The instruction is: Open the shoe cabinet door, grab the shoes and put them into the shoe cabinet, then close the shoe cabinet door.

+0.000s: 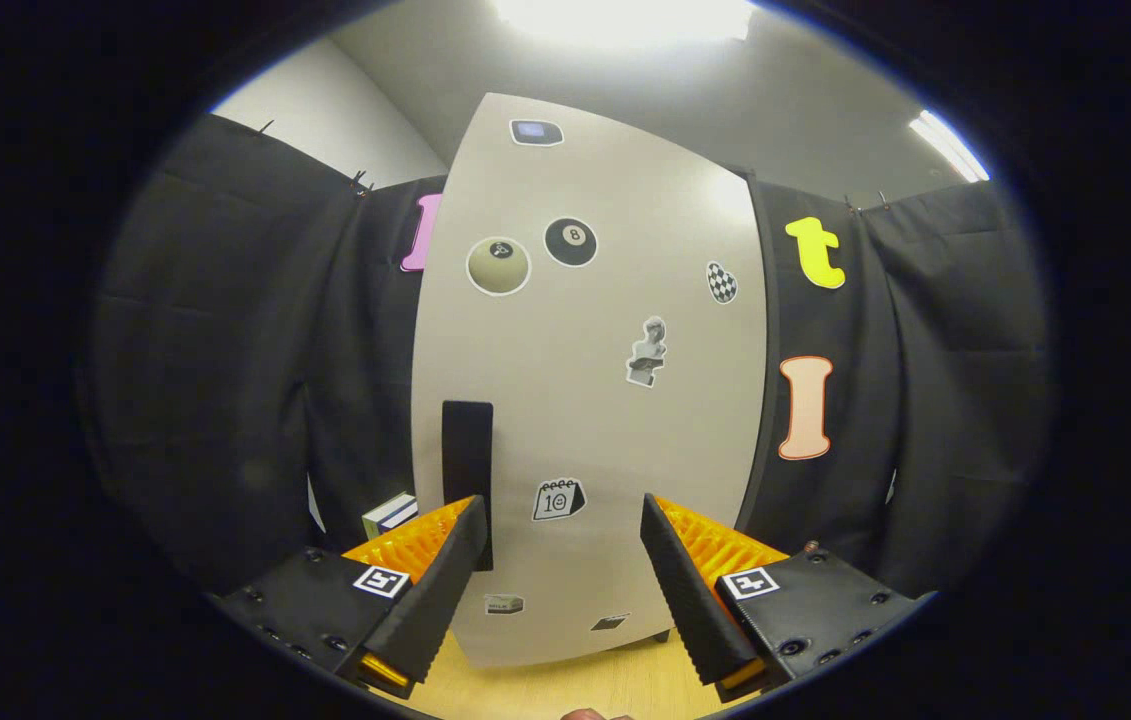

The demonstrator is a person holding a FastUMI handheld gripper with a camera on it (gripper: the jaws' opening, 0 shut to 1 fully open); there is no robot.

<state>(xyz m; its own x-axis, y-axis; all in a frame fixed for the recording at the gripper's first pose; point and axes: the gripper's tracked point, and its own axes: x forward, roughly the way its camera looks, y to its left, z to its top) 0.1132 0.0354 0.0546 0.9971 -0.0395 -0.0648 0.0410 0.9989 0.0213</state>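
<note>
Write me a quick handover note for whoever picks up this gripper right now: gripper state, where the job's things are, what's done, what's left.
Gripper: open, holding nothing, fingers spread in front of the cabinet.
Shoe cabinet door: shut, pale, covered in stickers, standing on the wooden floor just beyond the fingers.
Door handle: black vertical bar, just ahead of the left finger, not yet gripped.
Done: approach to the door.
Left: pull the door open by the handle, fetch the shoes, put them inside, close the door.

The cabinet door is shut and upright, pale grey, dotted with stickers, with a black vertical handle near its left edge.
</note>
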